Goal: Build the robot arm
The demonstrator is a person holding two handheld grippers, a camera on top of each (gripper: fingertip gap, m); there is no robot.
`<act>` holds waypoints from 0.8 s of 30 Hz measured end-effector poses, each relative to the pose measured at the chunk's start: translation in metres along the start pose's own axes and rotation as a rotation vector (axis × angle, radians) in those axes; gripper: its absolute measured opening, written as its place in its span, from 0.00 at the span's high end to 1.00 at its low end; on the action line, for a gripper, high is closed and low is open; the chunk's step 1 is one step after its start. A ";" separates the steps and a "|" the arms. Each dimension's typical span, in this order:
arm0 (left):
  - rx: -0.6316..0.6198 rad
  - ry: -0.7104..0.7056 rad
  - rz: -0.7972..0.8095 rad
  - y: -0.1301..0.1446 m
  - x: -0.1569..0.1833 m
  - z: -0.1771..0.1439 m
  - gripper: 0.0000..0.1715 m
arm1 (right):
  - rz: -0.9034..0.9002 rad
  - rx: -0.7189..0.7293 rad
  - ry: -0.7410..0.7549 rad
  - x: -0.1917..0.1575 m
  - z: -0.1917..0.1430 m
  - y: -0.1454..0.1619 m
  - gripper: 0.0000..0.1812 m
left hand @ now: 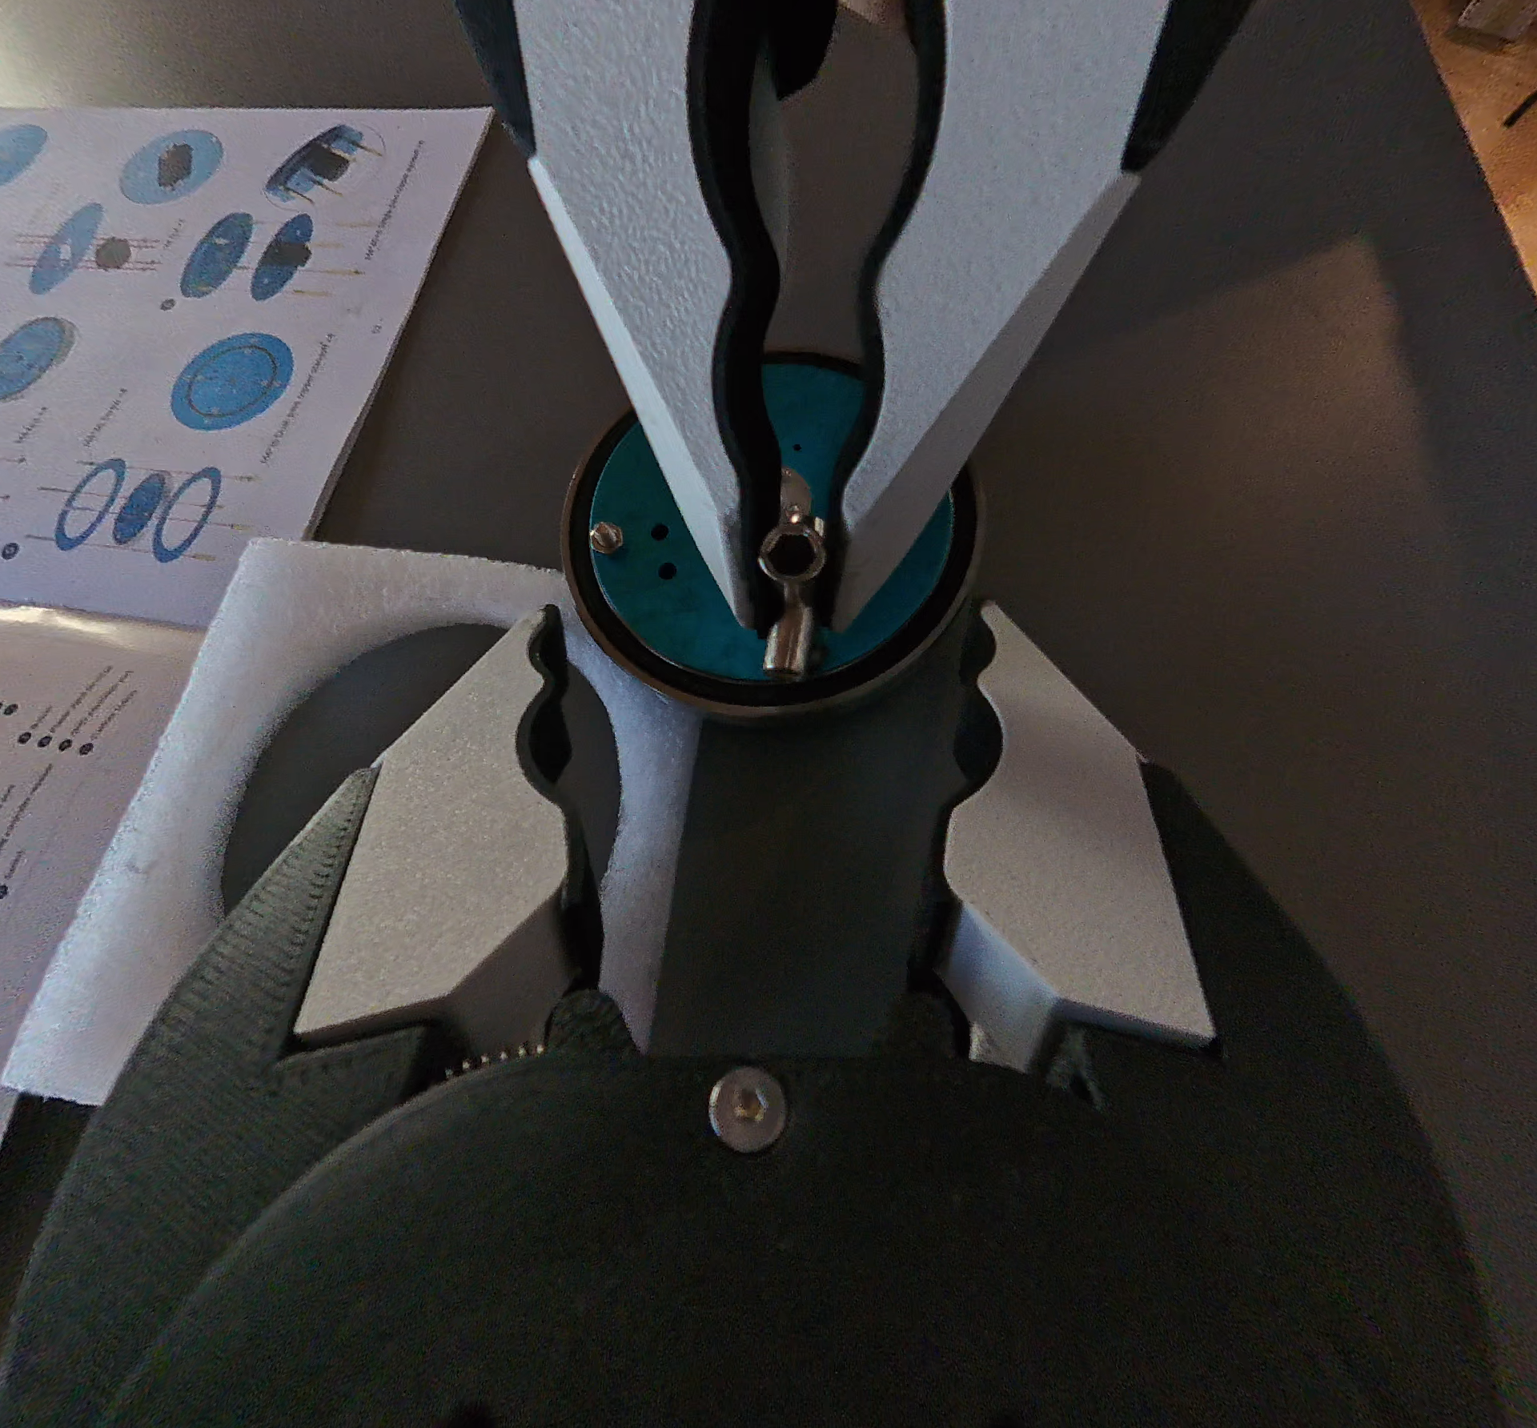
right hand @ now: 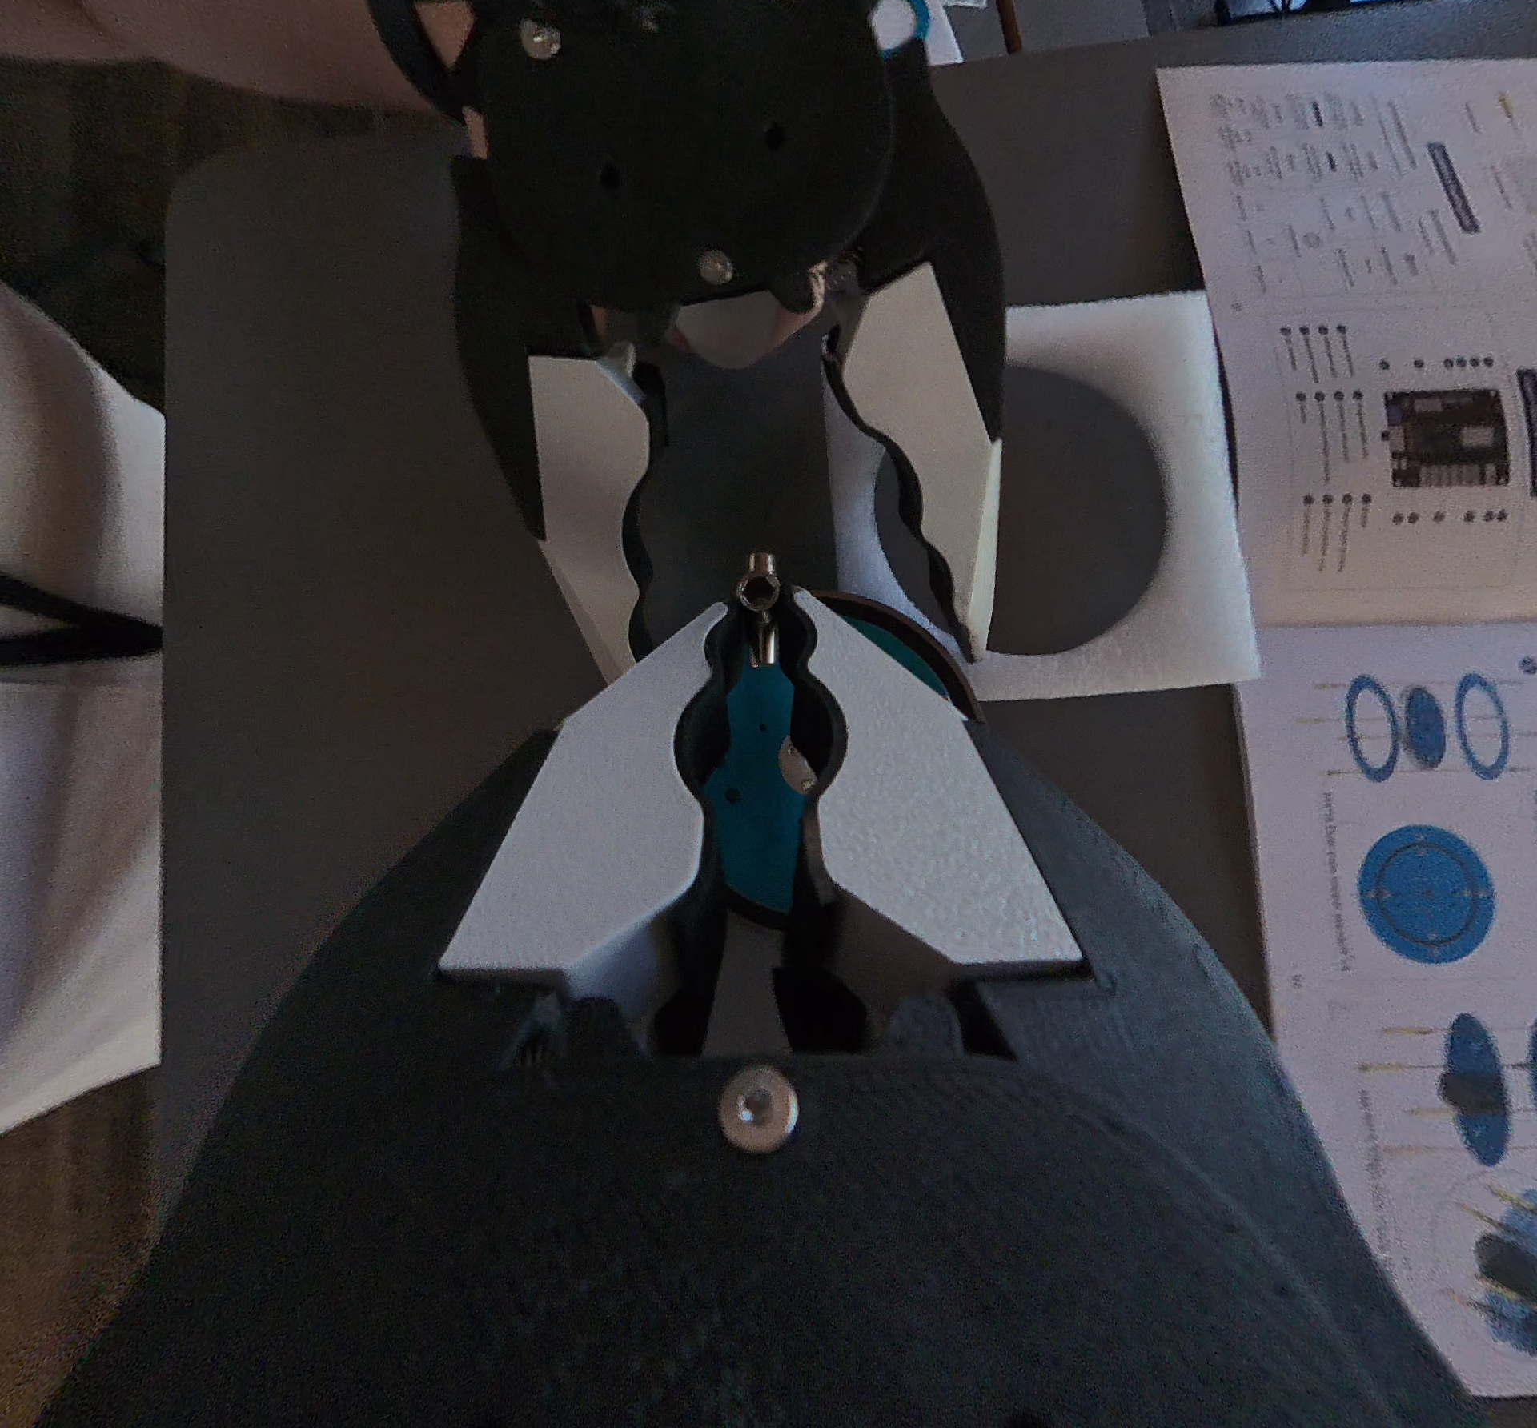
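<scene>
Right tool [right hand: 758, 619] clenched on small silver metal socket key [left hand: 790, 556], tip down on teal round disc with black rim [left hand: 665, 606]. Disc on grey counter [left hand: 1247, 556], against white foam pad with round cutout [left hand: 274, 640]. Left tool [left hand: 765, 627] released, flanking disc's near edge, contact unclear. Small brass stud [left hand: 607, 536] near rim. Probably best: key upright, pinch firm, disc steadied.

The right gripper [left hand: 790, 590] is clamped on a small silver socket key [left hand: 788, 556], held over a teal round plate [left hand: 665, 623] in a dark ring. The left gripper [left hand: 765, 640] is spread wide, its fingers flanking that ring, beside white foam [left hand: 274, 606].
</scene>
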State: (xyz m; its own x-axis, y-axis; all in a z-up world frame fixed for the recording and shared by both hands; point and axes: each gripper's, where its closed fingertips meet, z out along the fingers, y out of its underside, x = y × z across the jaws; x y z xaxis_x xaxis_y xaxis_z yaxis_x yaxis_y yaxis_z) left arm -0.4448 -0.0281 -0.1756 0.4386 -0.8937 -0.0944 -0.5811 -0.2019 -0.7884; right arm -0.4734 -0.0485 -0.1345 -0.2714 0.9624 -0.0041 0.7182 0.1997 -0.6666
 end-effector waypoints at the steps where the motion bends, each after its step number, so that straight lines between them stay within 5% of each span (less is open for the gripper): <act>1: -0.009 -0.003 0.000 0.001 -0.001 0.001 0.45 | -0.043 -0.003 -0.007 0.000 0.000 0.000 0.96; 12: -0.022 -0.007 -0.004 0.003 -0.002 0.003 0.47 | -0.291 -0.234 -0.109 -0.002 0.001 0.008 0.95; 17: -0.021 -0.009 -0.007 0.002 -0.002 0.003 0.47 | -0.176 -0.307 -0.070 0.000 0.003 0.011 0.96; 24: -0.029 -0.038 -0.001 0.003 -0.001 0.004 0.47 | 0.110 -0.143 0.067 0.002 0.007 0.008 0.96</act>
State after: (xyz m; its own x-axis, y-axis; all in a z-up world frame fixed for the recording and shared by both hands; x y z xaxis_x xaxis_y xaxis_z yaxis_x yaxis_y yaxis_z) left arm -0.4444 -0.0261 -0.1799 0.4644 -0.8778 -0.1171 -0.6001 -0.2147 -0.7706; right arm -0.4728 -0.0461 -0.1451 -0.1459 0.9891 -0.0182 0.8264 0.1117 -0.5519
